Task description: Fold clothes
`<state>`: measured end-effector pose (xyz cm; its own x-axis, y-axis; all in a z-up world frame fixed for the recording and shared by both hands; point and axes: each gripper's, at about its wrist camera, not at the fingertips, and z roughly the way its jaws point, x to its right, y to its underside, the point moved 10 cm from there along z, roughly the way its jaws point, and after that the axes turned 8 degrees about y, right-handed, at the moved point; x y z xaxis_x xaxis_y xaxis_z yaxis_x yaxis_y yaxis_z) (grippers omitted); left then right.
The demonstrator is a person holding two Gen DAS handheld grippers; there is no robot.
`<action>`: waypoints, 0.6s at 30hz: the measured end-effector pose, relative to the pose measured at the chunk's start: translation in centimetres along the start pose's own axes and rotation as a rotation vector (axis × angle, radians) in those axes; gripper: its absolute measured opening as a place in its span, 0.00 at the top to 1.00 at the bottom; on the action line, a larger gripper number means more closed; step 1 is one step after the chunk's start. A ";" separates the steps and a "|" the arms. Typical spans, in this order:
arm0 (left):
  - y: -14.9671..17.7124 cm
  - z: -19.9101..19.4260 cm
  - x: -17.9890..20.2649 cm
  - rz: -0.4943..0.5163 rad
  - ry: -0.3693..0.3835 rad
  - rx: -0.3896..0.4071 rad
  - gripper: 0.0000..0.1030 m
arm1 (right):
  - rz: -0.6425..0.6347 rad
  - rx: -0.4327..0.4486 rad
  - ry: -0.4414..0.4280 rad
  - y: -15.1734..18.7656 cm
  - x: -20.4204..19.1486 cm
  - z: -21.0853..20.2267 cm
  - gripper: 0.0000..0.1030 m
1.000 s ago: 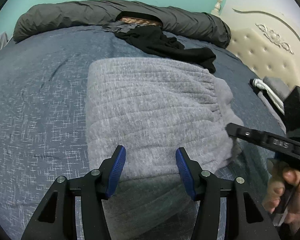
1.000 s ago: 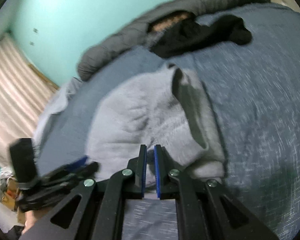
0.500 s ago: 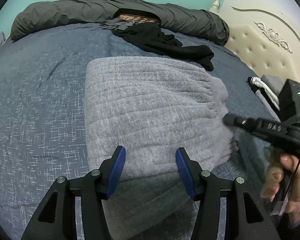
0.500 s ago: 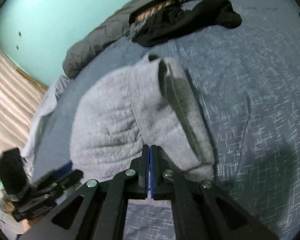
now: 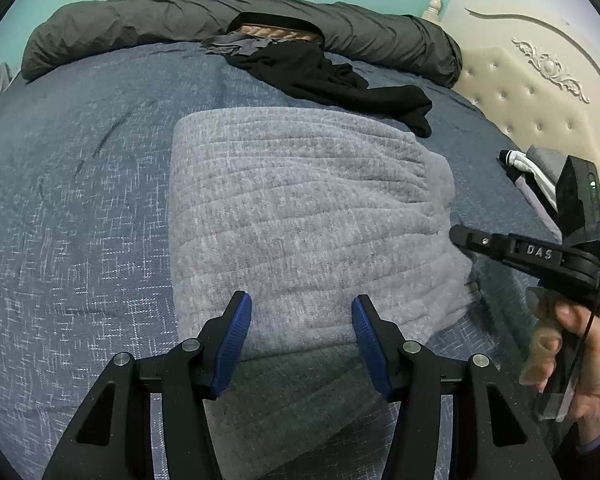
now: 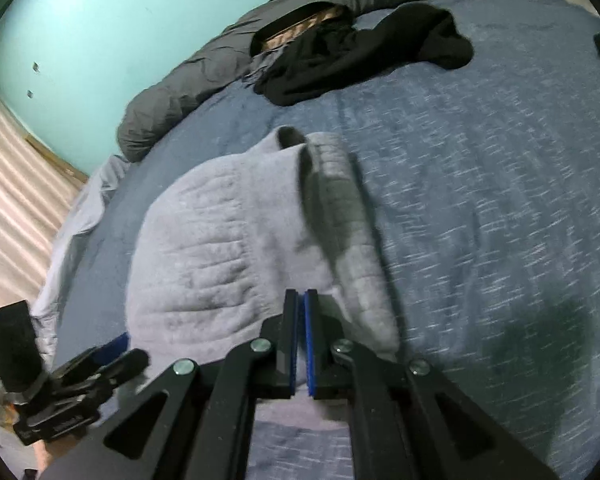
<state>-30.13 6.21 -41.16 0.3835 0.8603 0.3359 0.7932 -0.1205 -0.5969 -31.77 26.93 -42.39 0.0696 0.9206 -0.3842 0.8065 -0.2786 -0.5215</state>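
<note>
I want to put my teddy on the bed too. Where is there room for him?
The widest bare blue bedspread lies left of the grey folded garment, below the dark rolled duvet. Another bare stretch lies on the garment's other side, seen from the right wrist. It is crowded by the black clothes and the headboard.

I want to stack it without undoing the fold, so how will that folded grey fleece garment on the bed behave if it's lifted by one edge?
The grey fleece garment will likely sag and unfold; its raised flap is already drooping. It looks thick and fuzzy, so probably grippy rather than slippery, and light for its bulk.
</note>
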 end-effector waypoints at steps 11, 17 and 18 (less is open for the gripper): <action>-0.3 -0.6 0.0 -0.007 0.025 0.004 0.45 | -0.048 0.115 -0.099 -2.8 -3.4 -4.3 0.98; -0.5 -1.4 -0.5 -0.025 0.041 0.008 0.45 | -0.090 0.088 -0.034 -5.2 -4.9 -1.3 0.98; -0.6 -1.5 -0.6 -0.026 0.043 0.009 0.45 | -0.100 0.085 -0.028 -5.7 -4.9 -0.7 0.98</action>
<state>-30.10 4.98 -39.92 0.3827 0.8412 0.3820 0.7990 -0.0939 -0.5939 -36.28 24.21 -37.00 -0.0254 0.9374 -0.3474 0.7559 -0.2094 -0.6203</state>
